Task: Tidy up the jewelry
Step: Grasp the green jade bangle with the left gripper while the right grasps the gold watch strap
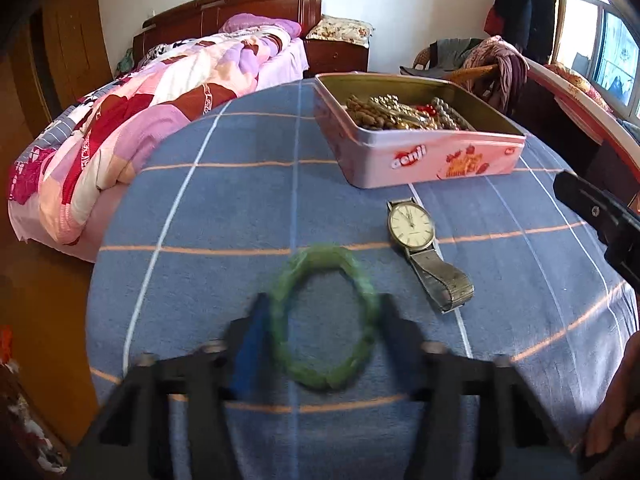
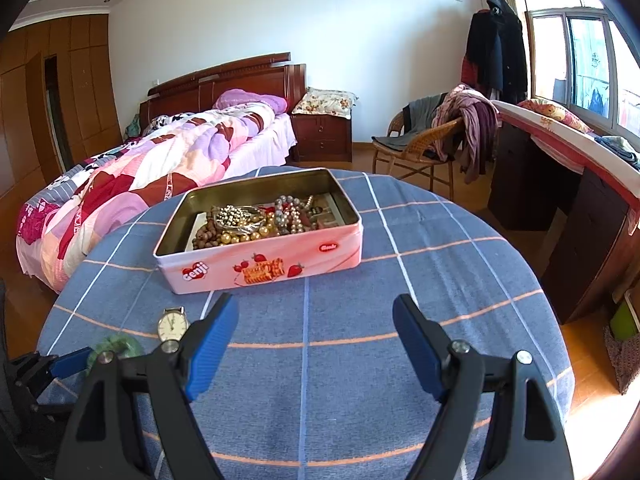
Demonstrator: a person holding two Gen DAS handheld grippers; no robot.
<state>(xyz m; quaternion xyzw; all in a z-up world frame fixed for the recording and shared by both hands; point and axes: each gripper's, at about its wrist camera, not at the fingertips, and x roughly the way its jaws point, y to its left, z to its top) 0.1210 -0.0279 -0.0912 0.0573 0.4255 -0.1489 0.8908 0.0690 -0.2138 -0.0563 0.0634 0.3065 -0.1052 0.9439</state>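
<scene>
2 grippers are in view. The left gripper [image 1: 322,316] is blurred; its black fingers with blue pads [image 1: 250,344] sit on either side of a green bracelet [image 1: 323,318], a ring of lumpy, translucent beads. The pads appear to touch the ring's left and right edges, so the jaws look closed on it, though the blur leaves contact uncertain. The bracelet lies low over a blue cloth [image 1: 240,208] with white and orange grid lines, spread on a round table.

Just right of the bracelet lies 1 wristwatch [image 1: 412,226]: round pale dial, metal case, grey mesh strap folded flat on the cloth. Beyond it stands a rectangular pink tin [image 1: 420,162], rounded corners, dull gold inside, printed with strawberries and biscuits. It holds a heap of pearl, gold and brown bead strings [image 1: 404,114].

The right gripper [image 2: 316,344] hangs level above the cloth, nearer than the tin, fingers spread wide apart, ribbed blue pads [image 2: 212,344] facing inward, nothing between them. Its own view shows the bracelet and watch at its lower left.

A bed [image 2: 160,168] with a patchwork quilt stands behind the table.
</scene>
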